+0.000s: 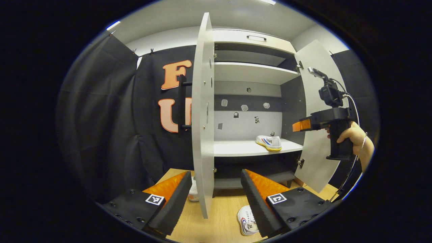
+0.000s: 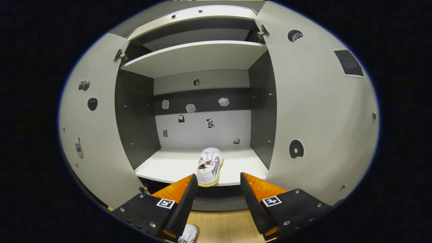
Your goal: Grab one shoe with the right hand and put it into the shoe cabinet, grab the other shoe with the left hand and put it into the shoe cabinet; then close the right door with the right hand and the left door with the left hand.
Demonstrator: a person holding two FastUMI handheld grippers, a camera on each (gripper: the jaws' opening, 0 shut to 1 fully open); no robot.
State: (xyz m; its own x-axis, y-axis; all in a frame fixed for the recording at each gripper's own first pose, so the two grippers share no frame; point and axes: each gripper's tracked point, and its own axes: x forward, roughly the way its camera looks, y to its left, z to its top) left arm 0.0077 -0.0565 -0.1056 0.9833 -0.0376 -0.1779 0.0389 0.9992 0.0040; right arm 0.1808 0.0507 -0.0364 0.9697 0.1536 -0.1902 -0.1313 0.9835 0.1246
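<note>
White shoe point(image 2: 210, 166) on the cabinet shelf point(image 2: 175, 167) bore side lettering too small to read, dark label point(image 2: 349, 63) on the right door point(image 2: 317, 111) carried illegible fine print, square coded markers point(image 2: 271, 201) sat on the gripper bodies, no readable words

Both grey cabinet doors stand open; we see the white lower shelf point(image 2: 168, 165) bare along its left edge and back. A white canvas shoe with blue-red stripes point(image 2: 210, 166) sits at its front edge, right of middle. In the left gripper view, the left door's point(image 1: 202, 114) edge stands straight ahead, between our spread left gripper point(image 1: 214, 189) fingers. Second white shoe point(image 1: 246, 221) lies on wooden floor point(image 1: 219, 216) just before the cabinet.
</note>
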